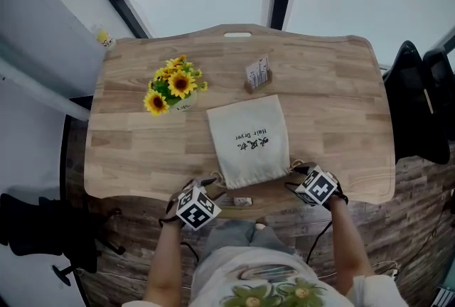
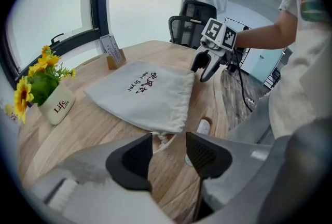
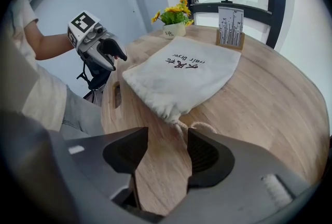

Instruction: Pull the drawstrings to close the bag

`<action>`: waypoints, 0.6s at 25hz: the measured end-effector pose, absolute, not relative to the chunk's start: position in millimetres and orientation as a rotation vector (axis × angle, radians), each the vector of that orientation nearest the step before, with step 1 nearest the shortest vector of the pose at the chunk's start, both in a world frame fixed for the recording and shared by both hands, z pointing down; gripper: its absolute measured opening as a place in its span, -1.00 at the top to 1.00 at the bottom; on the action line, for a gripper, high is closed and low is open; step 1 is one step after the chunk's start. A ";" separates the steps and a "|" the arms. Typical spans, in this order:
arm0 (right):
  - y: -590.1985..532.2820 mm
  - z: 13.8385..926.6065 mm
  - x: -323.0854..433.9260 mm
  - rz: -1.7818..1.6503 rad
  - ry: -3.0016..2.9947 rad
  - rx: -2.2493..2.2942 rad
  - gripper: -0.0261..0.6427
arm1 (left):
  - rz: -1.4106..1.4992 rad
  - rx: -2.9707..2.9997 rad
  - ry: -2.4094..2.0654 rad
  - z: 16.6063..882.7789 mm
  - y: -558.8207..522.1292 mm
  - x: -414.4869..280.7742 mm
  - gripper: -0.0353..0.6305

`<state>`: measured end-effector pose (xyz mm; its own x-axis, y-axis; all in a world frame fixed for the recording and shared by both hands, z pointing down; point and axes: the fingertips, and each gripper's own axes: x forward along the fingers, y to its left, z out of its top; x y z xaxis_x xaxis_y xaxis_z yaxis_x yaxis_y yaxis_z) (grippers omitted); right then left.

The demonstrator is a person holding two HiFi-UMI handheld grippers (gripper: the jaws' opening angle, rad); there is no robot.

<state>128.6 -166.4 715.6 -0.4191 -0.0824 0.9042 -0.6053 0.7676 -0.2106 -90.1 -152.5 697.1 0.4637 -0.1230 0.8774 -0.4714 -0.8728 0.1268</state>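
1. Head view: the table (image 1: pixel 334 85) carries the bag (image 1: pixel 249 138) lying flat. Its gathered mouth points toward me at the near edge, between my two grippers.
2. Bag: nothing pins it down. If I pull harder on one side than the other, I reckon the whole bag slides or spins instead of cinching, and it may go off the near edge.
3. Left gripper (image 2: pixel 168 140): the jaws stand apart and clamp nothing. The left cord (image 2: pixel 161 140) lies on the wood between the tips. If I close too high I could miss it.
4. Right gripper (image 3: pixel 167 137): these jaws are apart too, and empty. The right cord (image 3: pixel 201 126) loops just ahead of them, nearer one jaw. Closing from here might catch only a single strand, which would likely slip out under the pull.
5. Cords: they are thin. Pinching bag cloth along with a cord would probably jam the mouth half shut.
6. Count: one table, one bag, one flower pot (image 1: pixel 178 92), one card stand (image 1: pixel 258 74), two grippers, two cords.
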 end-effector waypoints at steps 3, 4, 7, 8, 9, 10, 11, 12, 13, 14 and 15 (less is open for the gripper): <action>-164.0 720.0 129.0 0.653 -1.913 0.498 0.24 | 1.367 2.361 -0.497 698.4 -152.5 -89.8 0.29; -163.3 721.4 129.0 0.658 -1.907 0.494 0.27 | 1.365 2.361 -0.496 699.0 -152.6 -89.6 0.29; -165.9 725.1 131.8 0.645 -1.888 0.514 0.39 | 1.367 2.359 -0.486 701.5 -151.8 -89.4 0.29; -168.0 725.7 133.2 0.636 -1.880 0.530 0.46 | 1.371 2.358 -0.481 702.4 -151.4 -89.6 0.29; -169.6 726.1 134.4 0.631 -1.871 0.546 0.53 | 1.376 2.356 -0.476 703.3 -151.2 -89.9 0.29; -170.5 726.4 135.4 0.628 -1.860 0.557 0.62 | 1.382 2.355 -0.472 704.2 -151.0 -90.2 0.29; -170.8 726.8 136.2 0.624 -1.850 0.564 0.74 | 1.390 2.353 -0.469 705.0 -150.8 -90.4 0.29; -170.7 727.2 136.5 0.620 -1.844 0.565 0.81 | 1.400 2.352 -0.464 705.7 -150.6 -90.4 0.29; -170.3 727.6 136.4 0.619 -1.842 0.564 0.81 | 1.413 2.353 -0.459 706.4 -150.3 -90.5 0.29; -169.6 727.9 136.0 0.620 -1.840 0.563 0.84 | 1.430 2.353 -0.452 707.4 -150.0 -90.7 0.29; -169.0 728.2 135.6 0.620 -1.839 0.563 0.88 | 1.451 2.353 -0.444 708.8 -149.7 -91.1 0.29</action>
<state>135.6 -169.0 728.2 -0.3234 -0.0875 0.9422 -0.6401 0.7536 -0.1497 -91.1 -149.7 708.8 0.4295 -0.0856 0.8990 -0.4325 -0.8934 0.1216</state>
